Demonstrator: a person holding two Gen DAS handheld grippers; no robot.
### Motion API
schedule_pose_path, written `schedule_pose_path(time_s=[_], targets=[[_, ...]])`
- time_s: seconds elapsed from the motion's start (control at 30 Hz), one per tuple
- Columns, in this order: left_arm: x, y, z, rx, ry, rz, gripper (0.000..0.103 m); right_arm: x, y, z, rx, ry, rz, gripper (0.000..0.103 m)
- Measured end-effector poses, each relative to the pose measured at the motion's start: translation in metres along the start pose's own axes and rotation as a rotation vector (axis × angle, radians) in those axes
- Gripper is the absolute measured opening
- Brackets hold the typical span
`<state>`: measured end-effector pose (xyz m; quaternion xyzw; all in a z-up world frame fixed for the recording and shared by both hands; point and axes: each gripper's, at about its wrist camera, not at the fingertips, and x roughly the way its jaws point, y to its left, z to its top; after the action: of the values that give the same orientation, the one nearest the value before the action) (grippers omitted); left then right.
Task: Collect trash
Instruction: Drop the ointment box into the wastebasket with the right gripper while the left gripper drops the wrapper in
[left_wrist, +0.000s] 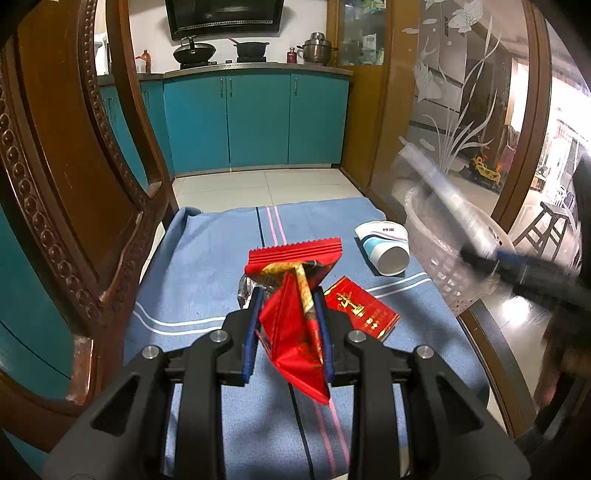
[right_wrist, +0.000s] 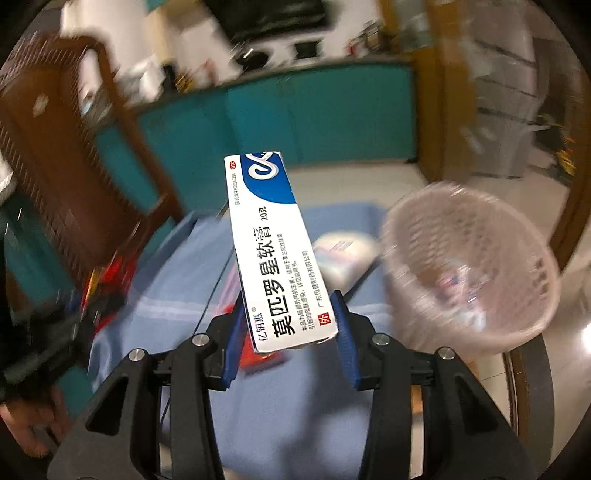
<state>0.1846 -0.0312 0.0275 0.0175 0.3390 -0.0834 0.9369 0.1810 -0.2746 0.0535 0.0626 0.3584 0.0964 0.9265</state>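
Observation:
My left gripper (left_wrist: 287, 295) is shut on a crumpled red and gold snack wrapper (left_wrist: 291, 295), held above the blue cloth (left_wrist: 207, 266). My right gripper (right_wrist: 291, 299) is shut on a white and blue ointment box (right_wrist: 275, 254), held up just left of the pale plastic mesh basket (right_wrist: 472, 266). In the left wrist view the right gripper with its box (left_wrist: 454, 206) shows blurred over the basket (left_wrist: 443, 266). A paper cup (left_wrist: 386, 247) lies on its side on the cloth. A flat red packet (left_wrist: 364, 308) lies beside the left gripper.
A carved wooden chair (left_wrist: 70, 192) stands at the left of the table. A glass partition (left_wrist: 454, 103) in a wooden frame is at the right. Teal kitchen cabinets (left_wrist: 255, 118) are behind. The table's dark rim (left_wrist: 491, 343) curves at the right.

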Motion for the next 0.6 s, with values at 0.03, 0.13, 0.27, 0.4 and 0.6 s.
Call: schedule_pose_path(time_s=[0.03,0.13,0.27,0.4,0.6], targets=[[0.0,0.001,-0.001,-0.002,0.001,0.0,0.028,-0.002,-0.012,0.005,0.026,-0.024,-0.029,0.044],[0.001,0.002,-0.002,-0.004,0.007,0.003,0.028,0.008,-0.076,0.023,0.157,-0.055,-0.122,0.046],[0.005,-0.002,-0.003,0.001,0.017,0.0,0.028,0.034,-0.125,0.018,0.216,-0.01,-0.196,0.077],[0.01,-0.012,-0.005,0.018,0.026,-0.013,0.028,-0.003,-0.135,0.019,0.348,-0.085,-0.183,0.082],[0.022,-0.057,-0.001,0.079,0.059,-0.1,0.028,-0.081,-0.14,0.009,0.453,-0.375,-0.193,0.1]])
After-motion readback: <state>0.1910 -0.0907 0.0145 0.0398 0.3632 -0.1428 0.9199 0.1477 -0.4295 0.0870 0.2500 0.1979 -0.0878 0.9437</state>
